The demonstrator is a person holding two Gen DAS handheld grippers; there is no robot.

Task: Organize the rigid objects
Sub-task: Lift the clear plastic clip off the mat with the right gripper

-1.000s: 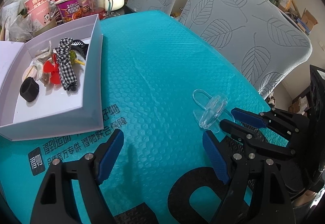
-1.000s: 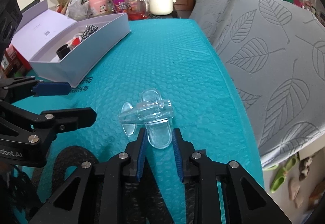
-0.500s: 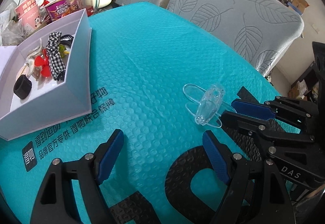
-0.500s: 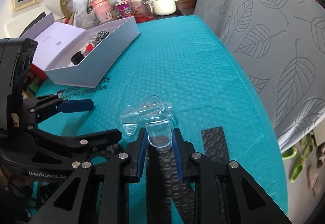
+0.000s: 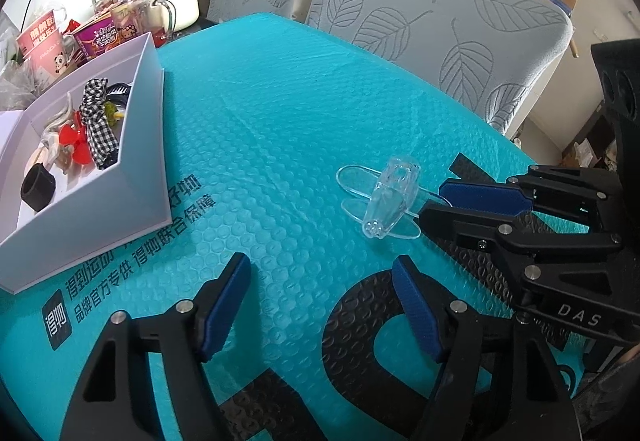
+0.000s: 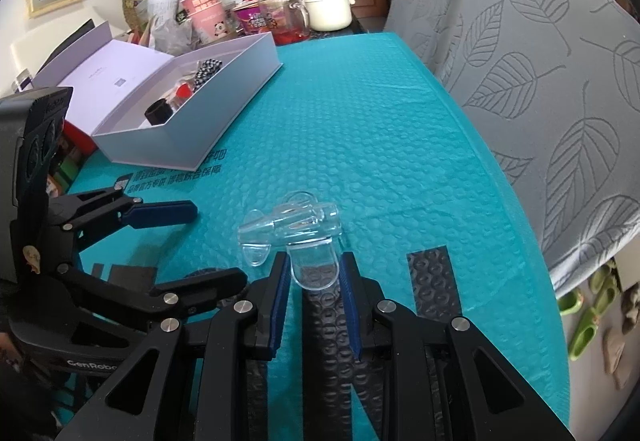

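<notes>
teal mat [image 5: 280,113]; box [image 5: 148,161] contents visible left view only.

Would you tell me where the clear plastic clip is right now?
The clear plastic clip is pinched by one tab in the right gripper, low over the teal mat, right of the white box.

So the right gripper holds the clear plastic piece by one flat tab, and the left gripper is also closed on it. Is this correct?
Not quite. The right gripper does hold the clear plastic piece by one flat tab, but the left gripper is not closed on it. Its jaws have just been closing a little, yet they stand open with nothing between them, beside the piece. The left wrist view shows this.
</notes>
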